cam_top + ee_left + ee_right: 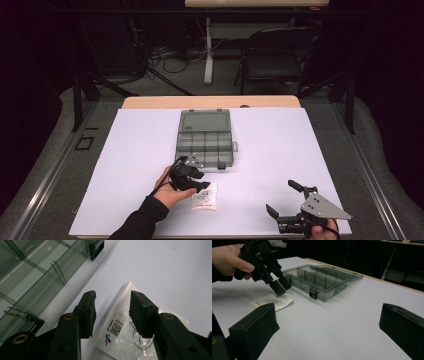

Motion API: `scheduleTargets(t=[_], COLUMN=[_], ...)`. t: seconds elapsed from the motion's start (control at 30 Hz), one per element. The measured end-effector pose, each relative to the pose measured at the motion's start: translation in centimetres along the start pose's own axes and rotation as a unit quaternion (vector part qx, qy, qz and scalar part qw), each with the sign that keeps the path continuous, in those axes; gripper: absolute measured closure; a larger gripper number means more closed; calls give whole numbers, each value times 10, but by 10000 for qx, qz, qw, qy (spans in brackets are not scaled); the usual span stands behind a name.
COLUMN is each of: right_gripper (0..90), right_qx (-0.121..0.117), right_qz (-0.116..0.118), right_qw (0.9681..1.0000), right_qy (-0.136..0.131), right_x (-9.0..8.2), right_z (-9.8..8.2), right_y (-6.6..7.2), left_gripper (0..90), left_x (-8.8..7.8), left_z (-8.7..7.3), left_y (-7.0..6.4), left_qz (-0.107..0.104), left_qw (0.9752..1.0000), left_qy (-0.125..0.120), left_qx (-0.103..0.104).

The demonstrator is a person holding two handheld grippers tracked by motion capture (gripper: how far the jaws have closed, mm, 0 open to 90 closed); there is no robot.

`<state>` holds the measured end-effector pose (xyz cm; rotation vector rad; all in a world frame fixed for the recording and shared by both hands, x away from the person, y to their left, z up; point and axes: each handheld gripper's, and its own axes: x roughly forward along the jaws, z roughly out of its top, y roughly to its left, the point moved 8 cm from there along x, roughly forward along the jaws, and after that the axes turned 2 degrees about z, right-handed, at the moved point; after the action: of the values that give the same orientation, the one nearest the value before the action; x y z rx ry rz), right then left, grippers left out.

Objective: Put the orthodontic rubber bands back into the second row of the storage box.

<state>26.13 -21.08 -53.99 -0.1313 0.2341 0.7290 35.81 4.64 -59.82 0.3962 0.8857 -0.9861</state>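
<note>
Jaws of the left gripper (200, 181) are seen spread apart, poised just above the near-left edge of a small clear packet (204, 198) with printed markings, which lies flat on the white surface (280, 150). Just beyond the packet, a grey compartment box (206, 143) is set with its lid folded open. Farther right, near the front edge, the right gripper (281, 198) is held low with its jaws released, wide apart, and nothing between them.
</note>
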Motion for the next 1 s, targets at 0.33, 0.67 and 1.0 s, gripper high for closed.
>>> scheduleTargets(t=[0.33, 0.67, 1.0], right_gripper=[8, 8, 8], right_qx=[4, -2, 4], right_qz=[8, 34, 34], right_qw=[10000, 10000, 10000], right_qy=[4, 36, 40], right_x=[0, 0, 0], right_z=[0, -1, -1], right_y=[0, 0, 0], left_gripper=[698, 824, 885], left_x=[5, 6, 6], left_z=[-4, -6, -7], left_y=[-2, -3, -3], left_qz=[-68, 1, 13], left_qw=[9999, 9995, 9989], left_qy=[117, 176, 227], left_qx=[93, 278, 419])
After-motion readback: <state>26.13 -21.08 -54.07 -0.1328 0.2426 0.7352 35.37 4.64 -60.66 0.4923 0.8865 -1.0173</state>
